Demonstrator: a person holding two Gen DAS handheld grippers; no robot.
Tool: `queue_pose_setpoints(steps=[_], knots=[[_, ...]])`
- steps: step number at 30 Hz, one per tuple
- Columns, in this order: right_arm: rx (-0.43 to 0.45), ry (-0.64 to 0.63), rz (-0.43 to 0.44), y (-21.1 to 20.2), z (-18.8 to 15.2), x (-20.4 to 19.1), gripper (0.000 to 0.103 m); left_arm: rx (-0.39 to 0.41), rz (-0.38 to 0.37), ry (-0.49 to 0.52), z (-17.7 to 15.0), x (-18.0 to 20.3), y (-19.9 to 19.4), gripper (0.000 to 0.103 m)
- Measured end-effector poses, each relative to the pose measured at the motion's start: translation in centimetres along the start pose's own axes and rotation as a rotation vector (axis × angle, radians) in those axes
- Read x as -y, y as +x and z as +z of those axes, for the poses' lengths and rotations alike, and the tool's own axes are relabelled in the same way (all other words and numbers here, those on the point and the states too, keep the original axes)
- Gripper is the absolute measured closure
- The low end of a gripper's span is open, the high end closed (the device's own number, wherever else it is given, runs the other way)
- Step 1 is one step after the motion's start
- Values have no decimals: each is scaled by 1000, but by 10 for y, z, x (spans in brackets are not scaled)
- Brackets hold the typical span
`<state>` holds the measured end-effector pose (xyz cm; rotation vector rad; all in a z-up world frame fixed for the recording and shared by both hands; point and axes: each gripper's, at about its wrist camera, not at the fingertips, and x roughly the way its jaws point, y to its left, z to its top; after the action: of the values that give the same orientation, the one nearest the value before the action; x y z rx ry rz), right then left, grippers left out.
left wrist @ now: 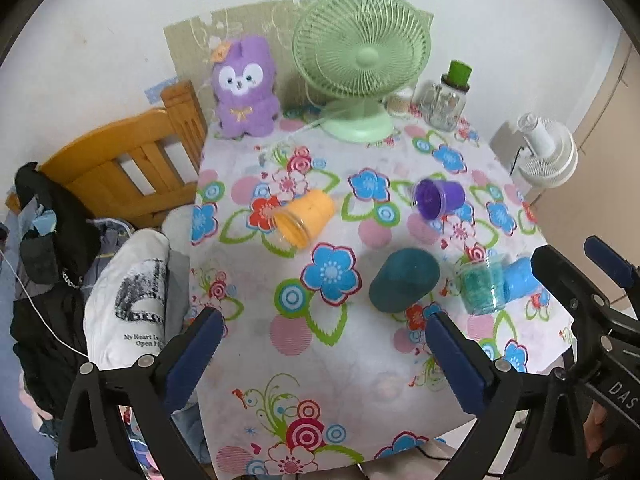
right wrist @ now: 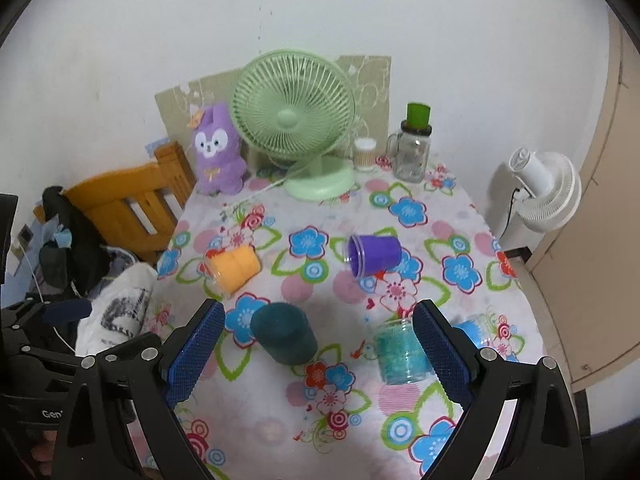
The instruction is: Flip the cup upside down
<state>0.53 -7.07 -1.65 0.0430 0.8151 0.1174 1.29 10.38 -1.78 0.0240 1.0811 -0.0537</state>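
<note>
Several cups sit on the floral tablecloth (left wrist: pixel 320 360). An orange cup (left wrist: pixel 306 218) (right wrist: pixel 234 268) and a purple cup (left wrist: pixel 438 198) (right wrist: pixel 374 256) lie on their sides. A dark teal cup (left wrist: pixel 402 280) (right wrist: pixel 284 334) stands mouth down. A clear cup with teal filling (left wrist: pixel 480 286) (right wrist: pixel 398 352) and a light blue cup (left wrist: pixel 520 278) (right wrist: pixel 472 330) lie at the right. My left gripper (left wrist: pixel 320 360) is open and empty above the near table. My right gripper (right wrist: pixel 316 348) is open and empty, the dark teal cup seen between its fingers.
At the table's back stand a green fan (left wrist: pixel 360 64), a purple plush toy (left wrist: pixel 244 88), a glass jar with a green lid (left wrist: pixel 446 100) and a small white container (right wrist: pixel 365 154). A wooden chair (left wrist: pixel 132 160) with clothes is at the left. A white fan (left wrist: pixel 546 152) stands at the right.
</note>
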Motion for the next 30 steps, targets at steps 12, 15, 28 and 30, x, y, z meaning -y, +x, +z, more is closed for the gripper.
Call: queue_pose_setpoints(steps=[12, 15, 28, 30], knots=[[45, -30, 5, -21, 1, 7, 6, 110, 19, -30, 2, 5, -31, 0], [50, -34, 8, -24, 0, 7, 6, 114, 22, -33, 1, 7, -32, 0], [77, -30, 4, -34, 2, 10, 6, 150, 36, -29, 3, 15, -41, 0], [78, -33, 2, -35, 3, 11, 6, 149, 38, -27, 2, 14, -41, 0]])
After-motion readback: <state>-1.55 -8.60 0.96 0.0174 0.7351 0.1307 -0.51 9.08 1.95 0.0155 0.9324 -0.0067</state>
